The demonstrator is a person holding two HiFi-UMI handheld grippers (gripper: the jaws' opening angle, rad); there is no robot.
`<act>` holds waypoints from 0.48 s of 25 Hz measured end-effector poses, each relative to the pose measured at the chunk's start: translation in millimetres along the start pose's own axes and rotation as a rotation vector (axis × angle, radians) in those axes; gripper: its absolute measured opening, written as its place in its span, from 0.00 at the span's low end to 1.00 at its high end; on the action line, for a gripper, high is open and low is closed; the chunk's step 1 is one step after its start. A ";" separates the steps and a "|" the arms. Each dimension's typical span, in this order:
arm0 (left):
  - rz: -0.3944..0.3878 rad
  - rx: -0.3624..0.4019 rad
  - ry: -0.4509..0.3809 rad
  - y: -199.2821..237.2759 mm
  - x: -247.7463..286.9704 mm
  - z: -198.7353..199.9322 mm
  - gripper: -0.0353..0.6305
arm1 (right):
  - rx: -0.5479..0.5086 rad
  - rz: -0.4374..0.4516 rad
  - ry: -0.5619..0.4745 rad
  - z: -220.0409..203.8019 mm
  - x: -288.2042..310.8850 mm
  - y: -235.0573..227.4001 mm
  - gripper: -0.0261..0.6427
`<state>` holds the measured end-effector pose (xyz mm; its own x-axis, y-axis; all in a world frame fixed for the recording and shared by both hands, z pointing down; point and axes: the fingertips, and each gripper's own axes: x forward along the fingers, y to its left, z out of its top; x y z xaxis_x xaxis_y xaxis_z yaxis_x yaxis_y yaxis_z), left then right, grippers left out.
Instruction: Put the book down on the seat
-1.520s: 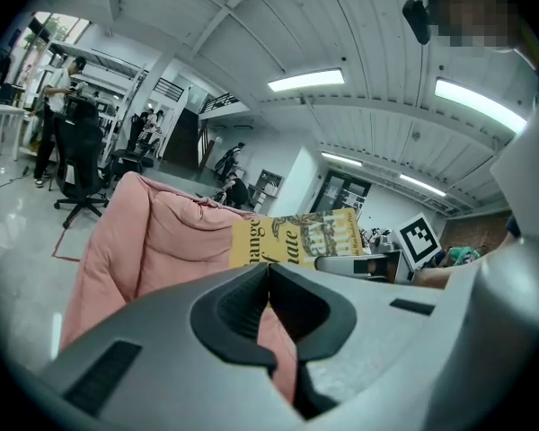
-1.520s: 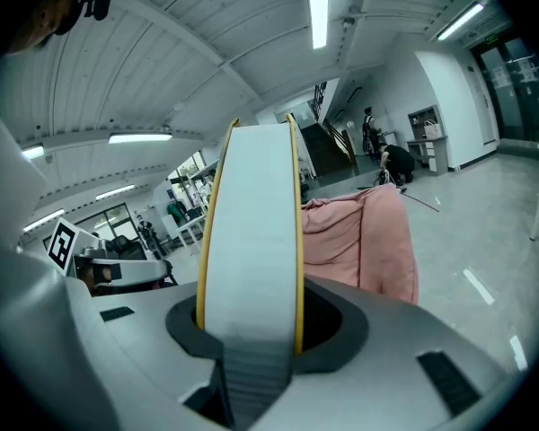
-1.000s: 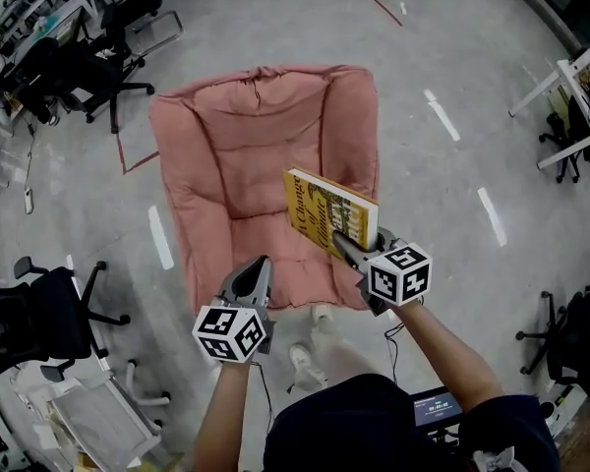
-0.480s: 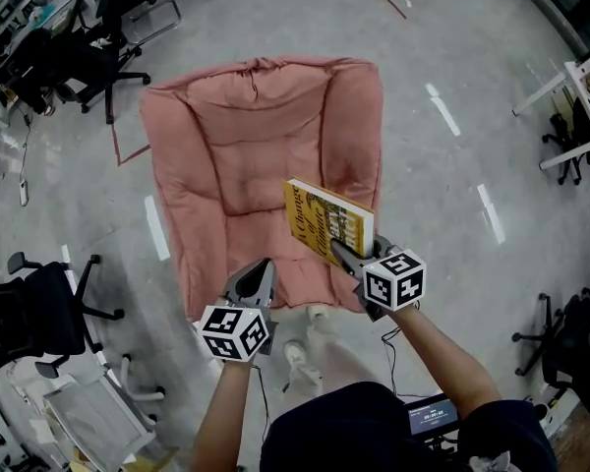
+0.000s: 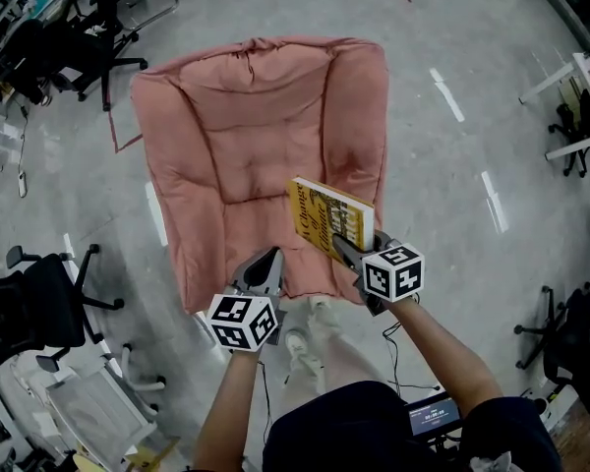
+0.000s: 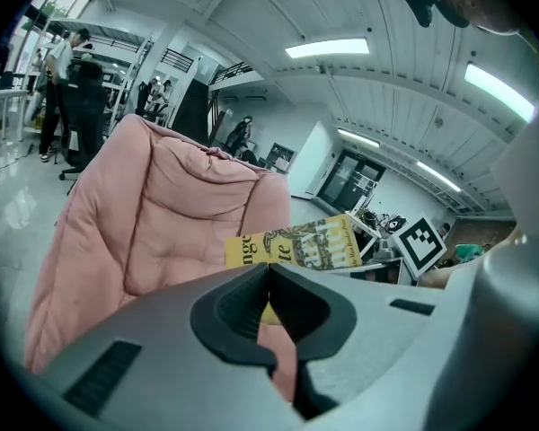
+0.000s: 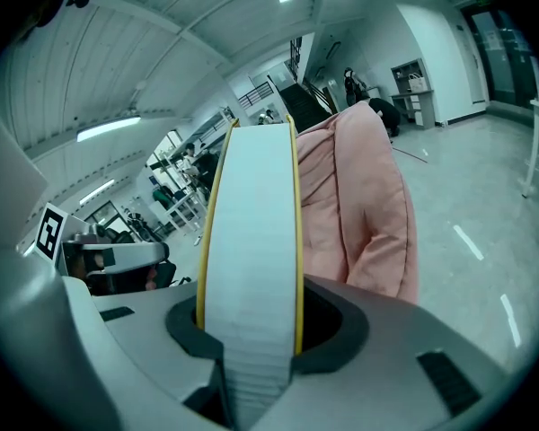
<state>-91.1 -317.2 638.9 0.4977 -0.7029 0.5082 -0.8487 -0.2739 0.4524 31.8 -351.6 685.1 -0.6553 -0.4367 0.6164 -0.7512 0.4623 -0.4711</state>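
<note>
A yellow book hangs over the right front part of the pink cushioned seat. My right gripper is shut on the book's near edge. In the right gripper view the book's white page edge stands between the jaws, with the pink seat just beyond. My left gripper is at the seat's front edge, shut and holding nothing. In the left gripper view the book floats right of centre, above the seat cushion.
Black office chairs stand at the left, more at the back left. A white desk frame is at the right. White tape marks lie on the grey floor. The person's shoes are just before the seat.
The seat has come closer and lies more under the grippers. The book and right gripper have moved slightly forward over the cushion. The left gripper has shifted a little right.
</note>
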 end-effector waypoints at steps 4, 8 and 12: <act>0.007 -0.006 0.012 0.4 3.6 -10.1 0.06 | -0.003 -0.002 0.026 -10.0 5.2 -3.8 0.27; 0.011 -0.015 0.026 4.6 7.3 -21.3 0.06 | -0.001 -0.014 0.054 -18.5 15.0 -10.3 0.27; 0.013 -0.028 0.045 7.3 11.1 -35.8 0.06 | 0.006 -0.029 0.087 -29.8 23.4 -17.9 0.27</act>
<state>-85.4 -303.5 674.1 0.4944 -0.6758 0.5467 -0.8503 -0.2454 0.4656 32.3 -347.2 726.8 -0.6239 -0.3808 0.6825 -0.7706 0.4454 -0.4559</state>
